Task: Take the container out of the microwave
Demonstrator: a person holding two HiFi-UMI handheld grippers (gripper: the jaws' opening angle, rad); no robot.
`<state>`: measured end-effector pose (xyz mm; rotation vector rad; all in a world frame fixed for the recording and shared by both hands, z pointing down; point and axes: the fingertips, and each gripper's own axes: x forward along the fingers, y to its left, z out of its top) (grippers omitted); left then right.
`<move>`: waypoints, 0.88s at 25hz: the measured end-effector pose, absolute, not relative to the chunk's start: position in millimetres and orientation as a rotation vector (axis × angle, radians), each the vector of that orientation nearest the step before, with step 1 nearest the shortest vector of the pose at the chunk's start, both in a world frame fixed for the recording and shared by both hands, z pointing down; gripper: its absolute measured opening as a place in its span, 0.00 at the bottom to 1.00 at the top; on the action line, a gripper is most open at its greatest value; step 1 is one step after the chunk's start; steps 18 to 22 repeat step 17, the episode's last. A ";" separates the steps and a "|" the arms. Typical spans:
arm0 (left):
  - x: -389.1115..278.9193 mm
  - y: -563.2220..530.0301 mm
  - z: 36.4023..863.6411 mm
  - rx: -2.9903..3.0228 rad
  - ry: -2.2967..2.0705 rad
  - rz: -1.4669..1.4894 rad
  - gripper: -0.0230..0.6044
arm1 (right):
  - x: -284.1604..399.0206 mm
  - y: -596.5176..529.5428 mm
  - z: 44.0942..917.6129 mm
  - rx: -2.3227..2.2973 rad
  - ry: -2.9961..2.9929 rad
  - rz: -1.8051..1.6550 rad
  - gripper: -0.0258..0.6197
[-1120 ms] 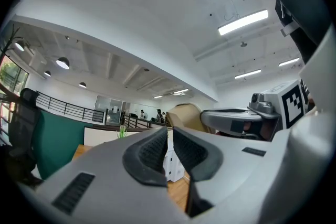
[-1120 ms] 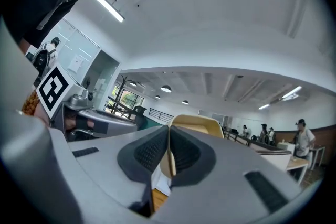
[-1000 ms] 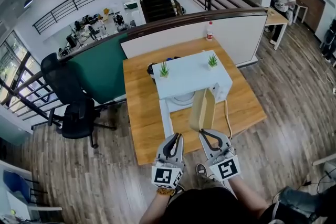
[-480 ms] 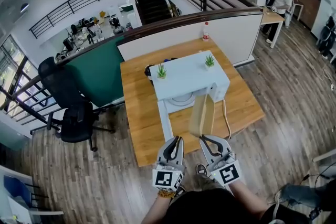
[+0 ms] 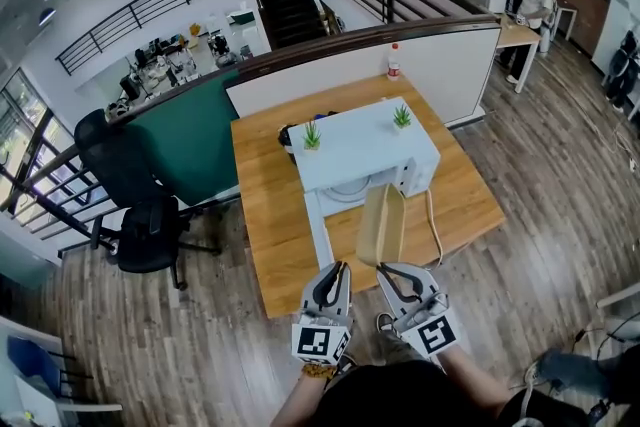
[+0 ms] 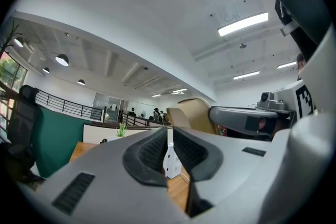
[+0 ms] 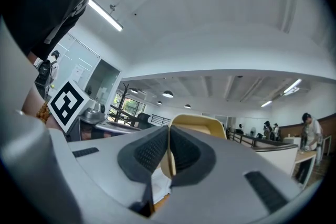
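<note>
A white microwave stands on a wooden table, its tan door swung open toward me. Inside the cavity shows a pale round container, partly hidden by the microwave's top. My left gripper and right gripper hover side by side at the table's near edge, short of the door, both shut and holding nothing. In the left gripper view, the door rises beyond the closed jaws. The right gripper view points at the door's edge.
Two small green plants sit on the microwave's top. A bottle stands at the table's far edge by a white partition. A cable lies right of the door. A black office chair stands left of the table.
The head view has shifted slightly. Both grippers stay shut at the table's near edge, almost where they were.
</note>
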<state>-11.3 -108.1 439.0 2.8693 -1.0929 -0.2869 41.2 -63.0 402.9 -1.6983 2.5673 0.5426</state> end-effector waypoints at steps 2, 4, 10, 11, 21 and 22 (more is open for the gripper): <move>-15.2 -109.2 437.2 2.872 -1.095 -0.290 0.11 | 35.7 -63.7 395.6 -1.669 2.551 0.569 0.07; -20.1 -110.2 435.6 2.871 -1.099 -0.302 0.11 | 30.3 -63.0 394.5 -1.655 2.566 0.572 0.07; -37.7 -109.9 430.8 2.866 -1.118 -0.319 0.11 | 13.4 -61.5 391.1 -1.628 2.590 0.612 0.07; -41.8 -109.9 431.2 2.862 -1.123 -0.309 0.11 | 9.4 -61.1 390.4 -1.623 2.592 0.618 0.07; -63.1 -109.9 431.2 2.868 -1.130 -0.344 0.11 | -11.9 -58.3 392.5 -1.600 2.600 0.600 0.07; -63.1 -109.9 431.2 2.868 -1.130 -0.344 0.11 | -11.9 -58.3 392.5 -1.600 2.600 0.600 0.07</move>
